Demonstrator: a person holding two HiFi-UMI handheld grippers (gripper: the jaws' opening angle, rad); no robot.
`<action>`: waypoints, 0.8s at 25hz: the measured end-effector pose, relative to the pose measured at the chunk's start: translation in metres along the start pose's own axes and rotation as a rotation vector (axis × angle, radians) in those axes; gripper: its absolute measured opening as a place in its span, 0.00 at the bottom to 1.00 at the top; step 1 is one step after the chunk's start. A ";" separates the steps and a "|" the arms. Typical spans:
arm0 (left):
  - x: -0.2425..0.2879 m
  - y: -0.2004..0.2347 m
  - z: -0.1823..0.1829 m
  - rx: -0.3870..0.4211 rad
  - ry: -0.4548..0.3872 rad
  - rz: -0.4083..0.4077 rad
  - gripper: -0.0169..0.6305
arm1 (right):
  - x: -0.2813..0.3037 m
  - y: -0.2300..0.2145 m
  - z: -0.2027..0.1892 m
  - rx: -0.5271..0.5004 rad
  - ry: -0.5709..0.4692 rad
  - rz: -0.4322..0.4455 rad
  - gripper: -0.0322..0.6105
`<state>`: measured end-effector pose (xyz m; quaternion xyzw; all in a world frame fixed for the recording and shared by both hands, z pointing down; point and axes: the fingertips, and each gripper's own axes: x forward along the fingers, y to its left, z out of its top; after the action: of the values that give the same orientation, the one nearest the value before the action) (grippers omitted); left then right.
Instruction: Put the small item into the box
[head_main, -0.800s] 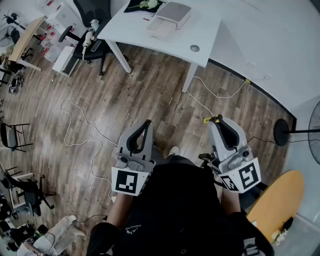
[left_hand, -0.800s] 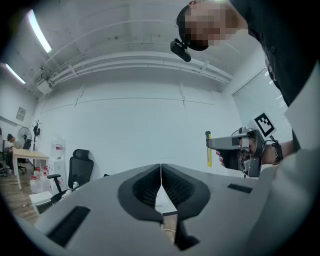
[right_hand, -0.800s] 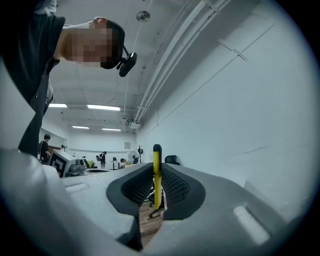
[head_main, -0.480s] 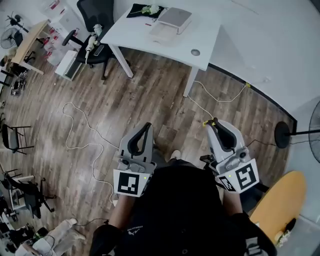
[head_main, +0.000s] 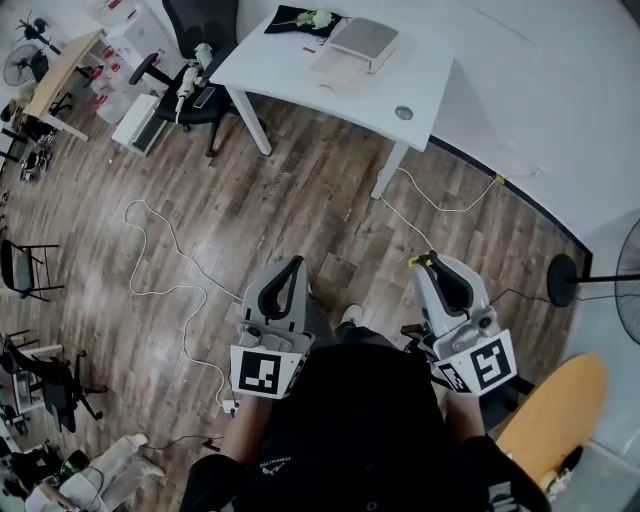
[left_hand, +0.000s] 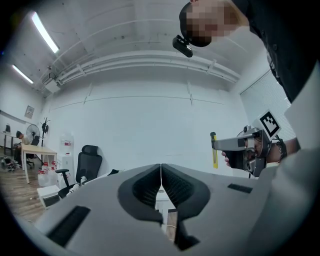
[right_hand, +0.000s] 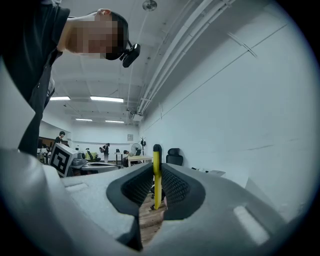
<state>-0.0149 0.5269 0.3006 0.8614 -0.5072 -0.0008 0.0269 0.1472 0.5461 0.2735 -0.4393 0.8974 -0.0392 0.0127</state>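
Yellow small item (right_hand: 156, 175) clamped in right hand-held gripper (head_main: 432, 264), left hand-held gripper (head_main: 294, 264) closed empty; apparently mid-carry, next approach the distant box (head_main: 362, 40).

Wood floor (head_main: 300, 200) ahead, crossed by cable (head_main: 178, 245); desk (head_main: 270, 60) beyond

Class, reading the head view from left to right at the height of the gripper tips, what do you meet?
White floor cable → left gripper → right gripper, shut on the small yellow item → black fan base.
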 end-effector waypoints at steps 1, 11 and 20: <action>0.003 0.005 0.001 -0.017 -0.007 0.001 0.04 | 0.006 0.000 -0.001 -0.002 0.003 0.001 0.14; 0.039 0.089 0.019 -0.042 -0.045 -0.039 0.04 | 0.096 0.005 0.010 0.000 -0.008 -0.031 0.14; 0.080 0.160 0.031 -0.033 -0.092 -0.109 0.04 | 0.168 0.003 0.012 -0.019 -0.022 -0.111 0.14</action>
<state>-0.1171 0.3779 0.2794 0.8862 -0.4602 -0.0504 0.0175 0.0426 0.4140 0.2632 -0.4889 0.8718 -0.0263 0.0164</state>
